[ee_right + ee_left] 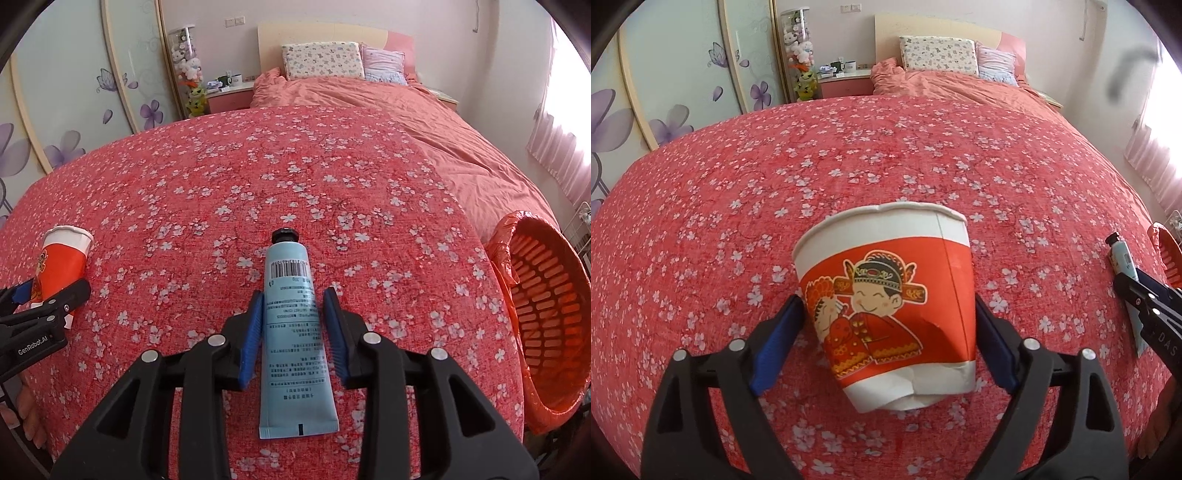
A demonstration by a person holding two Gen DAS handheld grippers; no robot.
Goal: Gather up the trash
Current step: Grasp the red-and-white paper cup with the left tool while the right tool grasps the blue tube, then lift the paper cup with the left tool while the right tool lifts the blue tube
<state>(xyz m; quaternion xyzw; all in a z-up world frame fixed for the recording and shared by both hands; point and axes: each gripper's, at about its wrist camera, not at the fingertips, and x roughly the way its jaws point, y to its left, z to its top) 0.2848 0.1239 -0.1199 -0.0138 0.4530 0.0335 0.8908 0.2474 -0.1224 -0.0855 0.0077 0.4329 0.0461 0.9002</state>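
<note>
A dented red and white paper cup (890,299) with a cartoon couple lies between the blue pads of my left gripper (889,314); the pads touch both its sides. It also shows in the right wrist view (61,262). A light blue tube (293,332) with a black cap lies flat on the red flowered bedspread between the pads of my right gripper (293,306), with small gaps on each side. The tube also shows in the left wrist view (1123,258).
An orange slotted bin (546,325) lined with an orange bag stands at the bed's right edge. Pillows (321,61) lie at the head of the bed. A nightstand (229,94) with mugs and a wardrobe (74,92) stand at the left.
</note>
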